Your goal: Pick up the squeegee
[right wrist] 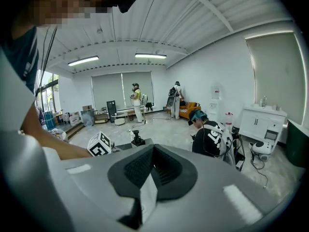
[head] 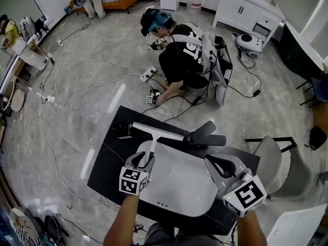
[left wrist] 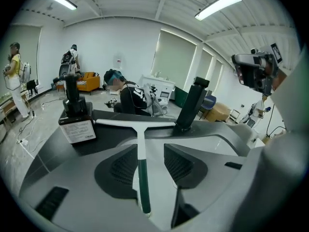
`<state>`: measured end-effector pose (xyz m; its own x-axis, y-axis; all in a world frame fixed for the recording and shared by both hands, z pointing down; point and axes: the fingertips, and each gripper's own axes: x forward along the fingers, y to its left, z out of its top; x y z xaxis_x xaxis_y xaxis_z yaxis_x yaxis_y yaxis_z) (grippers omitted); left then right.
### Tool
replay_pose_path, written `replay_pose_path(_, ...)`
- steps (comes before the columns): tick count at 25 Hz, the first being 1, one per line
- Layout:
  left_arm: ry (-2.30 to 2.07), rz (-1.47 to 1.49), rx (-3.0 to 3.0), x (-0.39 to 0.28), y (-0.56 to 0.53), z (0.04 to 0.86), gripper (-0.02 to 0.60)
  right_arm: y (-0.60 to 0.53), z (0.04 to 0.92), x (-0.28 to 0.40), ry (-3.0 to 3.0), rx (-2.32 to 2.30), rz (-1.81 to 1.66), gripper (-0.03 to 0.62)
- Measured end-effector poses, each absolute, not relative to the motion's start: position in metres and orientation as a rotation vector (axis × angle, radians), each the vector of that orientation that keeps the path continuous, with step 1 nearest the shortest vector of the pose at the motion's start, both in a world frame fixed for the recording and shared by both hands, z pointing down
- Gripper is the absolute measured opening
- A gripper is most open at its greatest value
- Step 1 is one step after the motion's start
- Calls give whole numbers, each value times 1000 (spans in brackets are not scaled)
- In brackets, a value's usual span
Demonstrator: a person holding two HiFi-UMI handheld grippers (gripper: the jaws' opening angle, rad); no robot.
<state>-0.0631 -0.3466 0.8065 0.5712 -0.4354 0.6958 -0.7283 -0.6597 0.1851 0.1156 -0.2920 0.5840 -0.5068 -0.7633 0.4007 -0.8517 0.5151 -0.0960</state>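
The squeegee [head: 154, 132] lies over the back rim of a white sink [head: 179, 188], its white blade crosswise and its handle pointing toward me. In the left gripper view the squeegee [left wrist: 139, 144] has a white neck and a dark green grip. My left gripper [head: 145, 158] is low over the sink's left part. The left gripper [left wrist: 147, 151] is open, the green grip runs between its jaws, and the pads stand clear of it. My right gripper [head: 214, 164] hovers over the sink's right side. In its own view the right gripper [right wrist: 153, 149] is shut and holds nothing.
A black faucet [head: 205, 136] stands behind the sink, just right of the blade. A dark labelled bottle [left wrist: 75, 115] sits at the black table's [head: 107, 158] back left. A person [head: 179, 55] crouches on the floor beyond, among cables. A grey chair [head: 269, 160] is at the right.
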Motion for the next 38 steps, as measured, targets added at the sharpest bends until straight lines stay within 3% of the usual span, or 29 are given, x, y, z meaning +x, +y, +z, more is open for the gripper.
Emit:
replay_pose_path(9,-933,986,2291,-47,-358,874,218,-296,619,134,-2414,1366,464,9)
replay_pose_path(19,-972,1079,2249,-43,-367,914,218,-297,639,145,-2391,1379,500,9)
replay_pose_path(24,-966,1081,2218,-48,-365,924,97,-294,639,144,-2385,1387,500,9)
replay_pose_path(38,-956,1024,2337,-50,-362,827,89,-280,587,132,-2419,1434,441,9)
